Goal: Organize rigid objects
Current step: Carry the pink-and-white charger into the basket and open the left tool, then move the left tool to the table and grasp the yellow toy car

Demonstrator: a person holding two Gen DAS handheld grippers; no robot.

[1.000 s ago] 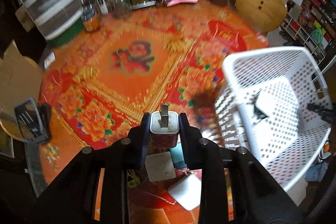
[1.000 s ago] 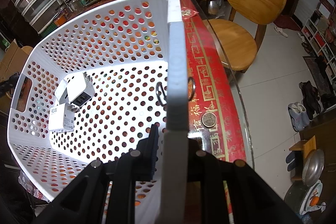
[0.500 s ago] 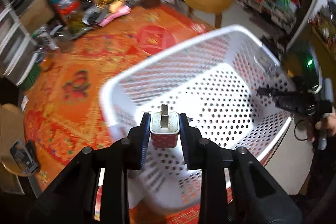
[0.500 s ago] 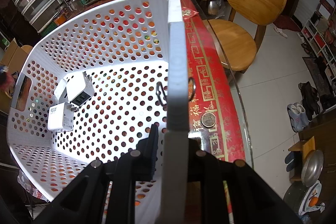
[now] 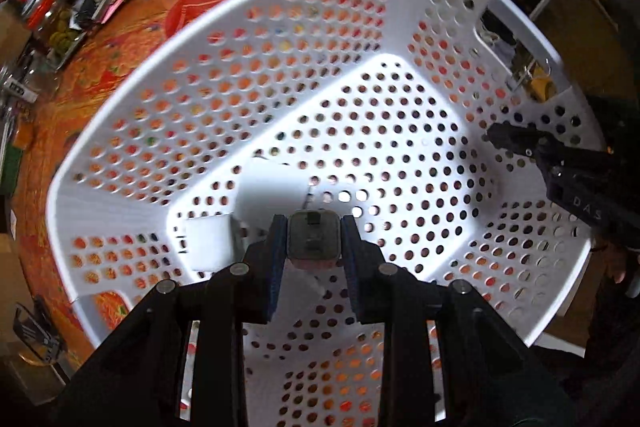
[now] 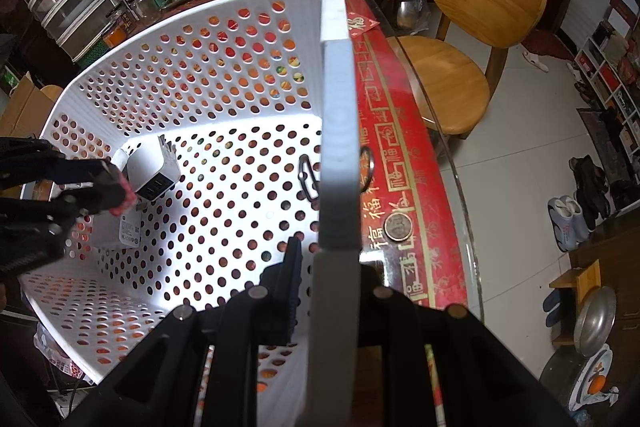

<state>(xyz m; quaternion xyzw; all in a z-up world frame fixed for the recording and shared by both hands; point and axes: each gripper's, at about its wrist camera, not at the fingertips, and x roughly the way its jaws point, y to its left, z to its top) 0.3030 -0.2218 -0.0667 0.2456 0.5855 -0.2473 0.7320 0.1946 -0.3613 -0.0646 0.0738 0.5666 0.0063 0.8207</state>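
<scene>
Left claw (image 5: 314, 247) pinches a small plug block (image 5: 314, 241), red-pink body w/ a gray metal-prong end, held just above the floor of the white basket (image 5: 248, 27). Right claw (image 6: 334, 267) is pressed tight on the basket's rim, holding it steady on the tabletop (image 6: 404, 163).

To do this step well: go low, aim for a bare spot beside the two white plug blocks (image 6: 150, 173) already inside, then let go gently so it doesn't bounce. Keep the rim held.

Basket is hard smooth plastic w/ lots of round holes. Blocks are boxy & hard. Tabletop has a shiny red-orange flowery cover.
</scene>
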